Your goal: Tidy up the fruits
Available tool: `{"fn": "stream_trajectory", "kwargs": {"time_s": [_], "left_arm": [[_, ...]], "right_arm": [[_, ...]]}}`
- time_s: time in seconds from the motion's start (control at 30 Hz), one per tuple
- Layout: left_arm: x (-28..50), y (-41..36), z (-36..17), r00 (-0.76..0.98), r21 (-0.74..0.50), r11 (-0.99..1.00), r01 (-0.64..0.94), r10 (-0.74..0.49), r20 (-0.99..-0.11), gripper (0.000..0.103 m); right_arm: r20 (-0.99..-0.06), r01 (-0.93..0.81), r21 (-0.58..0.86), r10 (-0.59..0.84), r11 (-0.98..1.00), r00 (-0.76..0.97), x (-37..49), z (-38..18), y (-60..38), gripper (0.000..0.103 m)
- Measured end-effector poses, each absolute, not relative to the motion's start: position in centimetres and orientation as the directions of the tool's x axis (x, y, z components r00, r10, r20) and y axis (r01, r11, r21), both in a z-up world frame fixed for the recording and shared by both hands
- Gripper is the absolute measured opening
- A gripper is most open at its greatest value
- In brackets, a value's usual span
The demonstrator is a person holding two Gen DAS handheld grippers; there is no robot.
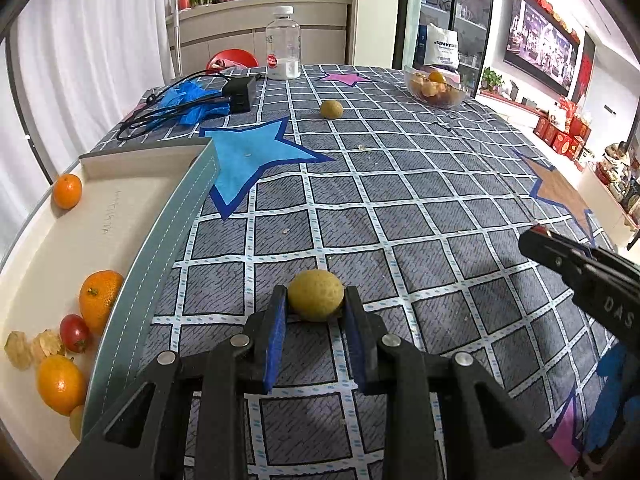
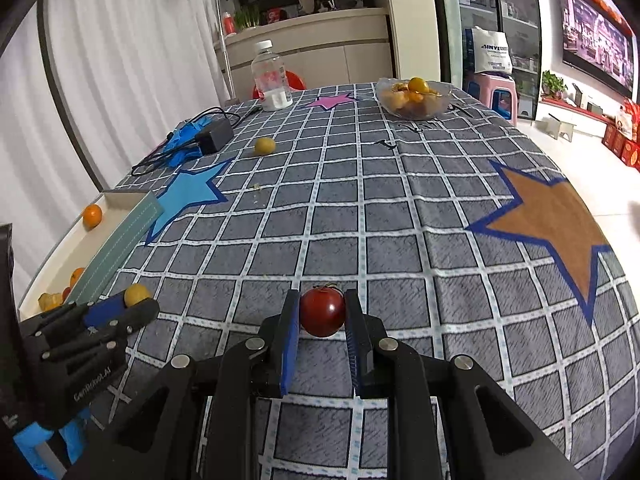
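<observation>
My left gripper (image 1: 316, 300) is shut on a yellow-green round fruit (image 1: 316, 294) just above the checked tablecloth, right of the cream tray (image 1: 132, 196). The tray holds several oranges (image 1: 100, 298), a cherry tomato (image 1: 74, 333) and husked berries (image 1: 18, 350). My right gripper (image 2: 322, 306) is shut on a red cherry tomato (image 2: 322, 311) over the cloth. The left gripper also shows in the right wrist view (image 2: 120, 306) with its fruit (image 2: 137, 294). Another yellow-green fruit (image 1: 331, 109) lies far on the table.
A glass bowl of fruit (image 1: 434, 87) stands at the far right. A plastic bottle (image 1: 283, 44), a black power adapter with cable (image 1: 239, 90) and blue gloves (image 1: 192, 100) sit at the far left. The table edge drops off at the right.
</observation>
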State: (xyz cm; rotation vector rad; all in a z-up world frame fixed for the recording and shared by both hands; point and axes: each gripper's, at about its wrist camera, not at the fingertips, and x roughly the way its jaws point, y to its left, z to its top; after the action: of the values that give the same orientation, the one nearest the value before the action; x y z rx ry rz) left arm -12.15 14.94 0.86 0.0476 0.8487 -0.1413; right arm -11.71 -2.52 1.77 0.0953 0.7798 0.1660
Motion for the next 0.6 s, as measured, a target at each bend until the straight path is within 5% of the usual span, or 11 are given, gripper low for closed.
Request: {"fn": "stream_trajectory", "kwargs": {"time_s": [0.6], "left_arm": [[-12.1,14.8,0.8,0.653,-0.006,0.990,0.143,-0.099,-0.751,0.031]], "right_arm": [[-0.683,-0.096,0.295,0.280,0.951,0.675,-11.9,0.5,-4.5,0.022]]}}
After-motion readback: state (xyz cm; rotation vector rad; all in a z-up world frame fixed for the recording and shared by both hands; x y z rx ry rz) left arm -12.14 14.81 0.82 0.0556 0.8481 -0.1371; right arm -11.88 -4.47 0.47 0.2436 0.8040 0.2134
